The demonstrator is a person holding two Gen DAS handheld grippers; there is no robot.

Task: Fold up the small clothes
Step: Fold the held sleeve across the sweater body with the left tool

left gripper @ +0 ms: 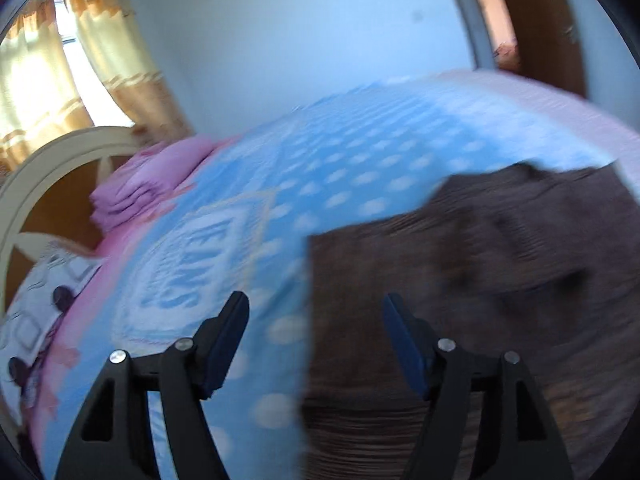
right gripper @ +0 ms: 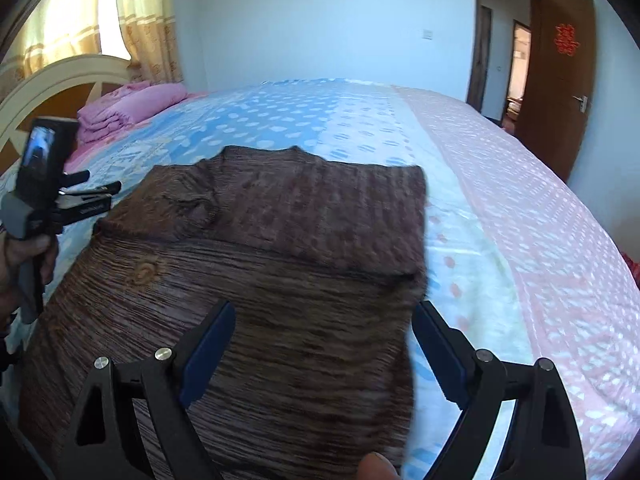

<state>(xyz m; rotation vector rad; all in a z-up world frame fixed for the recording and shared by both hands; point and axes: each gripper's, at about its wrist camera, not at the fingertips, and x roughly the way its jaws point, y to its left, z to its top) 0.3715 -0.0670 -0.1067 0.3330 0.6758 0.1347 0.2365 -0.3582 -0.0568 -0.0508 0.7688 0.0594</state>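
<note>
Both hand-held grippers, left [left gripper: 316, 344] and right [right gripper: 322, 354], are spread empty; brown ribbed knit sweater [right gripper: 256, 264] is seen partly folded on the bed [right gripper: 520, 200], more folding left.

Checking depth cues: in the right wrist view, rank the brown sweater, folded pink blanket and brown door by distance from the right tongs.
1. brown sweater, directly beneath the right tongs
2. folded pink blanket, far left by the headboard
3. brown door, far right
</note>
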